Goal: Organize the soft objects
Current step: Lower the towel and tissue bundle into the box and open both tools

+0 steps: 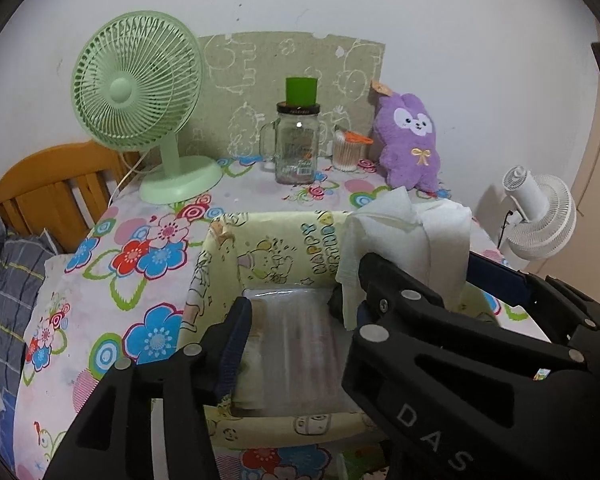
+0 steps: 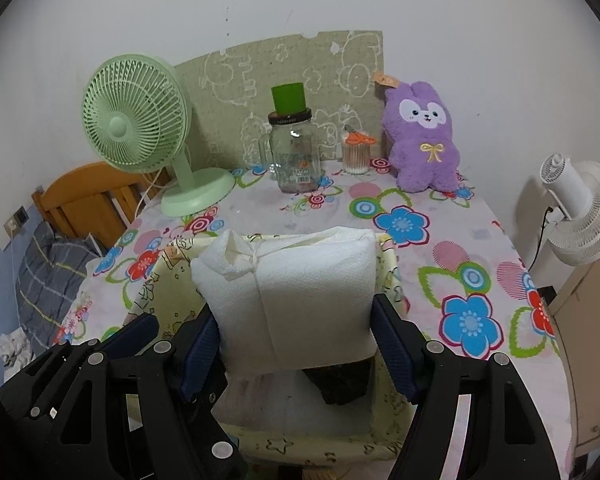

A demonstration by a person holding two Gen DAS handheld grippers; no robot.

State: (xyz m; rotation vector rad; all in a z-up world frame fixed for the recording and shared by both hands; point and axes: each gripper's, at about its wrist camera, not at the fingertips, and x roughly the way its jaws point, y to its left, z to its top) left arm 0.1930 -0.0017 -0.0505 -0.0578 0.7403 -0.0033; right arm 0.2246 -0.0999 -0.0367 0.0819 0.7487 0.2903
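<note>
Tissue pack | clamped in right gripper, above bin, likely for lowering in | left gripper: jaws apart, empty, over wrapped pack lying in bin

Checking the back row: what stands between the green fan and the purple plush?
The glass jar and a cotton-swab cup, shown in both wrist views.

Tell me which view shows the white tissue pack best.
The right wrist view. There the white tissue pack fills the centre, its whole front visible between the right gripper pads, above the yellow fabric box. The left wrist view shows only its side, partly hidden behind the right gripper's finger.
</note>
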